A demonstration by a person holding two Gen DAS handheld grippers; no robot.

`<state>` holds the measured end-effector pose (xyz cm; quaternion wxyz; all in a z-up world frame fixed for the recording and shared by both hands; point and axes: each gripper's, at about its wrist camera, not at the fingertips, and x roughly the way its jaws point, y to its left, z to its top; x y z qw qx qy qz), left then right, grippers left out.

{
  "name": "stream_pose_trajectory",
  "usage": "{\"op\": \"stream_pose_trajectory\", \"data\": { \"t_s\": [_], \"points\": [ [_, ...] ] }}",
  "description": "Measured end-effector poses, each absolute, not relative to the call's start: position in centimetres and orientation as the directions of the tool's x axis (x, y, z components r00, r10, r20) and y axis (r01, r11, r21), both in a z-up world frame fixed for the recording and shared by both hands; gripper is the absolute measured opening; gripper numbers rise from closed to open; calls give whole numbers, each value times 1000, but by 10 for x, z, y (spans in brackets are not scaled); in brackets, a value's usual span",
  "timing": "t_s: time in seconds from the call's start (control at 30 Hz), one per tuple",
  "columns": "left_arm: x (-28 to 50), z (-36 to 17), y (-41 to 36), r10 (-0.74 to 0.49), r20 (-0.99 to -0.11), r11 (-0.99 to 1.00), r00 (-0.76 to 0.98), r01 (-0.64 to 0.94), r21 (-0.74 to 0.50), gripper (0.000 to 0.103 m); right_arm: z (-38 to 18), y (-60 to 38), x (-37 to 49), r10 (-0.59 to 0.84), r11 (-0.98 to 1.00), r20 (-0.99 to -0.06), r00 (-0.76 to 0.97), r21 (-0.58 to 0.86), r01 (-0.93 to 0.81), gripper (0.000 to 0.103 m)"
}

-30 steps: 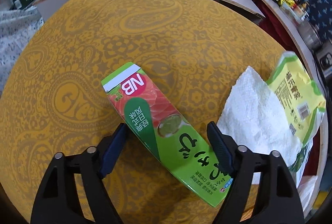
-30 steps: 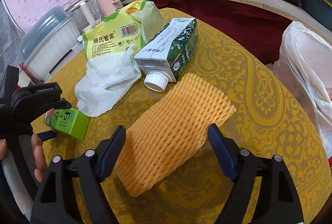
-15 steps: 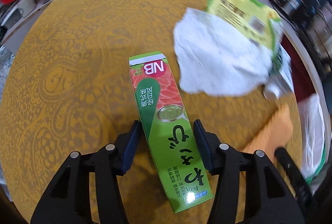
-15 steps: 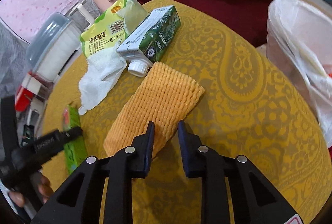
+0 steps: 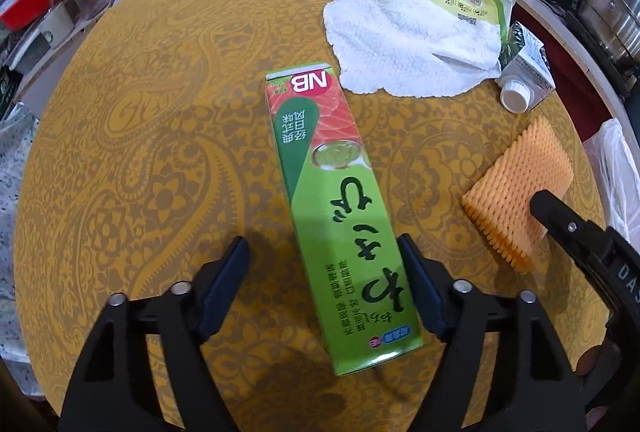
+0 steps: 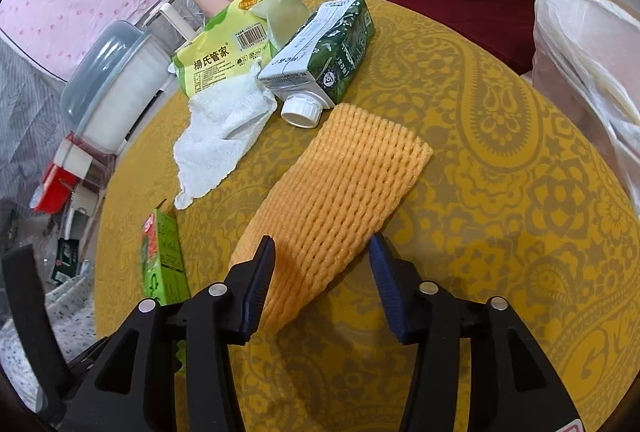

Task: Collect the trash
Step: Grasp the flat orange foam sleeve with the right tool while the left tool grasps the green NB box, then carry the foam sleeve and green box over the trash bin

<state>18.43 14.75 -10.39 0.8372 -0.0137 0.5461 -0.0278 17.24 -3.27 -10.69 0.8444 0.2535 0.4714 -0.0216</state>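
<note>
On the round table with the yellow paisley cloth (image 5: 140, 136) nothing's bagged yet: left gripper (image 5: 324, 272) opening around the long green cardboard box (image 5: 340, 216), right gripper (image 6: 322, 272) opening around the orange foam net sleeve (image 6: 340, 200), neither clamped, white plastic bag (image 6: 588, 44) far right.

Both tools, left (image 5: 322, 256) and right (image 6: 322, 260), angled downward, jaws opening.

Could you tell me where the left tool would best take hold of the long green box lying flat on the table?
Grip the green box across its narrow width near its close end, coming from above. It lies flat and long, its long sides free, already between the opening left tool.
</note>
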Motion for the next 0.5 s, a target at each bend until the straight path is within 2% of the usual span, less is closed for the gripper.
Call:
{"op": "stream_pose_trajectory", "data": {
  "t_s": [0.03, 0.13, 0.23, 0.5],
  "points": [
    [182, -102, 144, -60, -911, 998, 409, 41, -47, 48, -107, -32, 174, 199, 874, -811, 551, 401, 275, 28],
    [184, -98, 139, -100, -910, 994, 401, 69, -79, 37, -109, -32, 175, 216, 876, -816, 536, 405, 263, 14],
    [181, -91, 138, -123, -906, 992, 406, 84, -97, 37, -105, -33, 172, 228, 878, -808, 542, 412, 243, 10],
    [163, -51, 123, -193, -868, 979, 457, 144, -142, 37, -63, -42, 152, 209, 896, -752, 626, 404, 186, 9]
  ]
}}
